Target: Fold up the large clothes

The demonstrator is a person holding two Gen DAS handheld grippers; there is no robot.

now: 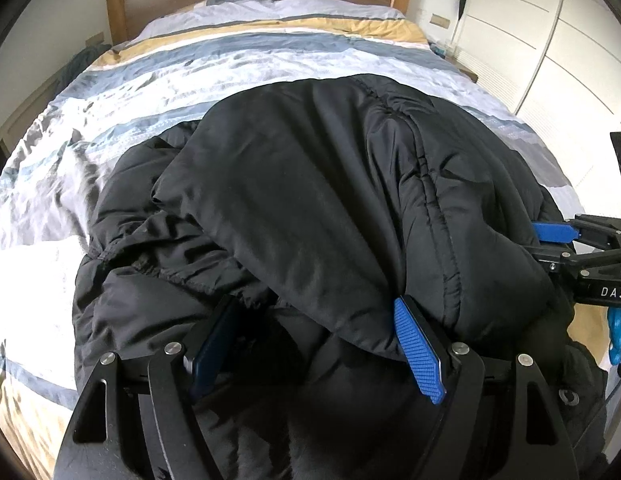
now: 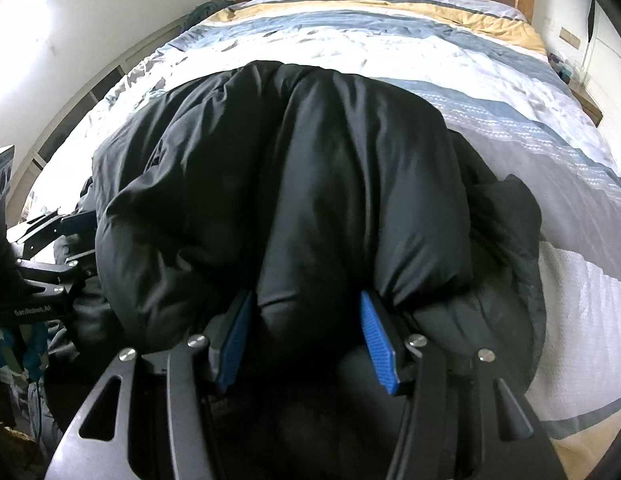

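Near the foot of the striped bed (image 1: pixel 238 68), a bulky black jacket (image 1: pixel 310 184) lies bunched on the cover. Left gripper (image 1: pixel 314 344) and right gripper (image 2: pixel 306 336) each clamp a thick fold of its near edge between blue pads.

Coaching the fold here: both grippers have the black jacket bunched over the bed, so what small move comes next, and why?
Probably lower both further: the left gripper and right gripper each clamp a thick roll of the black jacket, doubled over above the striped duvet.
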